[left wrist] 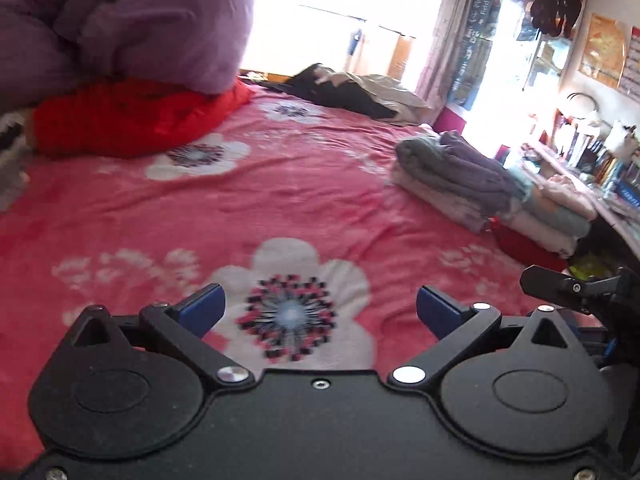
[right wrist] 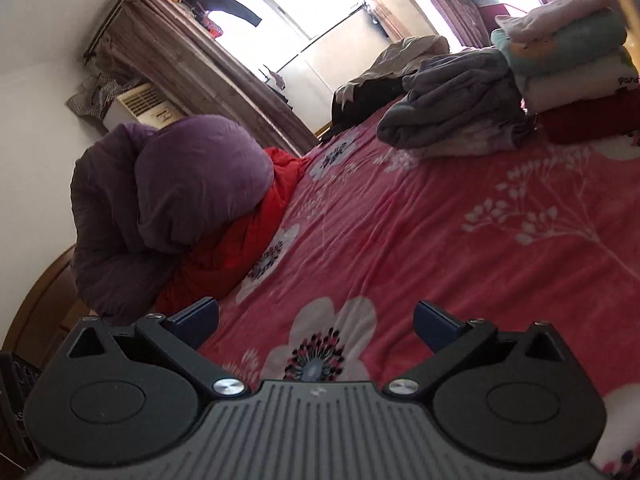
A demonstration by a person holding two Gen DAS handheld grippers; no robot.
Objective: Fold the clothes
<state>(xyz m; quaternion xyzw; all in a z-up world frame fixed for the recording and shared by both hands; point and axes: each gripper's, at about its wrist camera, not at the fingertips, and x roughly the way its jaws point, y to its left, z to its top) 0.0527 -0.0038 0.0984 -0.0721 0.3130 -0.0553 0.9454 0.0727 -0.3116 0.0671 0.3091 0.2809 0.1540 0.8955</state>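
Observation:
My left gripper (left wrist: 320, 310) is open and empty above the pink flowered bedspread (left wrist: 280, 200). My right gripper (right wrist: 316, 322) is open and empty above the same bedspread (right wrist: 440, 240). A stack of folded clothes (left wrist: 480, 184), grey and purple on top, lies at the bed's right side, far from both grippers; it also shows in the right wrist view (right wrist: 460, 108). A second folded stack (right wrist: 572, 60) of white, mint and red pieces stands beside it. A dark and beige unfolded heap (left wrist: 352, 92) lies at the far end of the bed.
A purple quilt (left wrist: 120, 28) rests on a red quilt (left wrist: 132, 120) at the left of the bed. A shelf with books (left wrist: 592, 160) runs along the right. Part of the other gripper (left wrist: 580, 284) shows at the right edge.

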